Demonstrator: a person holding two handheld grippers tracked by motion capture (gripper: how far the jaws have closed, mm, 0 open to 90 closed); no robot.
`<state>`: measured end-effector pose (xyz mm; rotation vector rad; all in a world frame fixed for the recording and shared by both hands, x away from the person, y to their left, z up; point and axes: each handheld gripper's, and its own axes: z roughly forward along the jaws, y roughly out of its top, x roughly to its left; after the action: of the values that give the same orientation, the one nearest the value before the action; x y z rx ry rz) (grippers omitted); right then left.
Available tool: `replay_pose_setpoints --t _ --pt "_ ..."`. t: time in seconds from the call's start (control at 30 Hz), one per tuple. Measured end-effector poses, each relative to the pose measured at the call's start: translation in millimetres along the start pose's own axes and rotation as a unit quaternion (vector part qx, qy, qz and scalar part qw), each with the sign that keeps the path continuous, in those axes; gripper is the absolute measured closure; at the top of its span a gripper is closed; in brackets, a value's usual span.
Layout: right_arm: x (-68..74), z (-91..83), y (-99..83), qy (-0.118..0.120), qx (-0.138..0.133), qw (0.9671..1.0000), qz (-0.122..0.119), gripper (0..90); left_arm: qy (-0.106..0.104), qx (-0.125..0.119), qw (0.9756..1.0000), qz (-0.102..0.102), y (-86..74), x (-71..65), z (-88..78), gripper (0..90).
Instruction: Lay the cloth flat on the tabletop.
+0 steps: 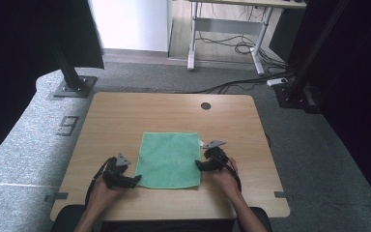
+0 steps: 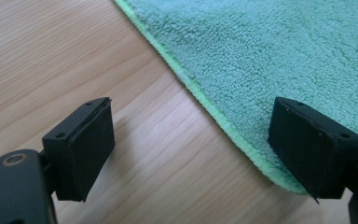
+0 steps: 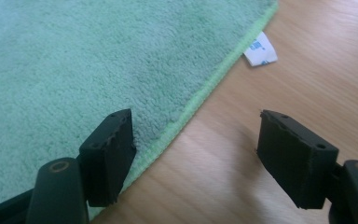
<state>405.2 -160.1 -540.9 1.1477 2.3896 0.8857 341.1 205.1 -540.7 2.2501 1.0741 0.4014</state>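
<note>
Between both open tongs, left (image 1: 136, 180) and right (image 1: 198, 165), flat green terry cloth (image 1: 170, 159) on table (image 1: 125, 116); each straddles side hem, nothing gripped.

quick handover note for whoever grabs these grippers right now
Left gripper: open, fingers astride the near left corner of the green cloth, nothing held.
Right gripper: open, at the cloth's right edge, nothing held.
Cloth lies flat and spread on the table, its white tag sticking out on the right side.
Done: both grippers in place.
Left: gripping the cloth; likely folding it.
</note>
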Motion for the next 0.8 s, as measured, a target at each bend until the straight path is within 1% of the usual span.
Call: replay_pose_setpoints --t 0.1,0.17,0.23,0.33,0.43,0.63,0.67,0.73,0.8 --pt "-8.7 0.4 -1.6 -0.007 -0.005 0.9999 0.011 26.1 -0.004 -0.005 1.0000 -0.004 5.6 -1.8 6.6 13.8" --pt "-13.7 0.7 -2.7 -0.009 -0.007 0.9998 0.017 25.7 -0.006 -0.009 0.9999 -0.010 9.4 -1.2 12.0 12.1" --pt "-18.1 1.0 -3.5 -0.013 -0.009 0.9996 0.022 24.6 -0.005 -0.009 0.9999 -0.009 13.6 0.4 16.5 9.0" --pt "-24.2 1.8 -4.2 -0.013 -0.011 0.9994 0.029 23.8 -0.005 -0.011 0.9999 -0.011 17.0 1.9 20.0 8.1" --pt "-27.8 2.8 -4.9 -0.009 -0.014 0.9992 0.037 23.1 -0.002 -0.012 0.9998 -0.012 16.2 1.2 19.6 8.4" --pt "-29.3 2.8 -6.3 -0.002 -0.017 0.9991 0.039 23.5 0.001 -0.015 0.9997 -0.017 14.8 -0.2 18.7 8.9" --pt "-29.7 2.7 -6.3 -0.001 -0.016 0.9991 0.039 23.5 0.006 -0.013 0.9998 -0.015 15.1 -1.3 17.6 8.9" --pt "-29.8 1.9 -6.1 -0.001 -0.014 0.9993 0.036 23.5 0.017 -0.013 0.9998 -0.005 15.5 -3.9 13.9 9.4" --pt "-28.7 -0.7 -5.5 -0.003 -0.015 0.9994 0.032 23.5 0.016 -0.013 0.9998 -0.001 14.4 -6.3 10.1 9.5"
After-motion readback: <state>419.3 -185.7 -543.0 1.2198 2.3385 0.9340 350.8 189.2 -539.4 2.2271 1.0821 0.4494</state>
